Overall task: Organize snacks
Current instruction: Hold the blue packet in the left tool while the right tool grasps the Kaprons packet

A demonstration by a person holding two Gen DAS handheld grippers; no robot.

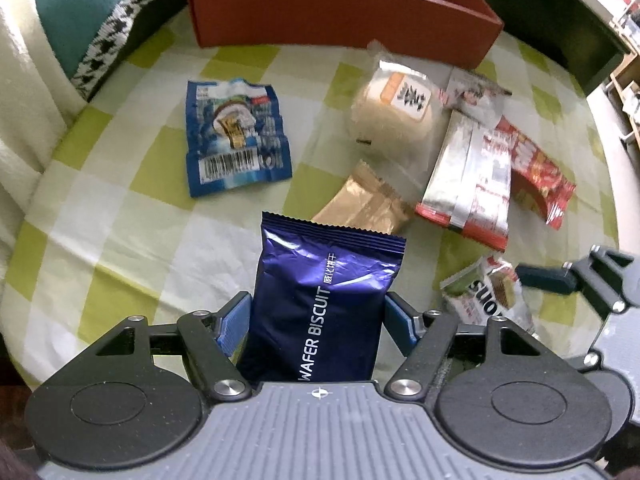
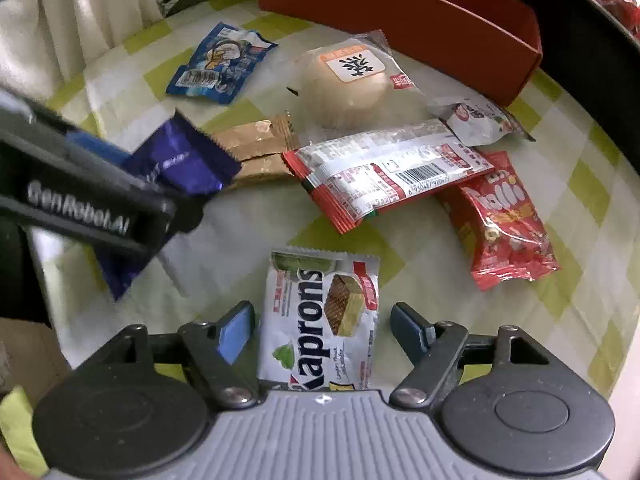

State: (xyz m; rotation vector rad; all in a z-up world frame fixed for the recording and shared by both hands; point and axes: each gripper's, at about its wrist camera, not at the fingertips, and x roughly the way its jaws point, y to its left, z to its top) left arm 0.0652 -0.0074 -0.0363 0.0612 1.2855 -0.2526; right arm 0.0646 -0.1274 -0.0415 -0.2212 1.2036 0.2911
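Between the left gripper's [image 1: 318, 320] blue pads stood the purple wafer biscuit pack [image 1: 326, 300], upright, its crimped top reaching out past the fingertips; the pads sat against its two sides and looked to be pinching it, though the contact on the right side was hard to read. Over at the right gripper [image 2: 322, 326], the jaws stood spread with daylight on both sides of the white Kaprons wafer pack [image 2: 318, 320], which lay flat on the green-checked cloth [image 2: 224, 232] between the fingers, touching neither pad. So the step in hand read as a double pick-up: one snack apparently secured, the other only straddled. Beyond both sets of fingertips lay the rest of the scatter, a blue packet [image 1: 236, 136], a wrapped bun [image 2: 352, 88], a gold packet [image 2: 256, 148], a long red-and-silver bar [image 2: 384, 168] and a red bag [image 2: 506, 220], and farther still, at the far edge of the cloth, the red box [image 1: 344, 12], the likely home for all of it. Next move, by the look of things: the right fingers needed to close squarely on the Kaprons pack's long edges, low enough to catch the thin foil, before either hand carried its snack forward to the box.
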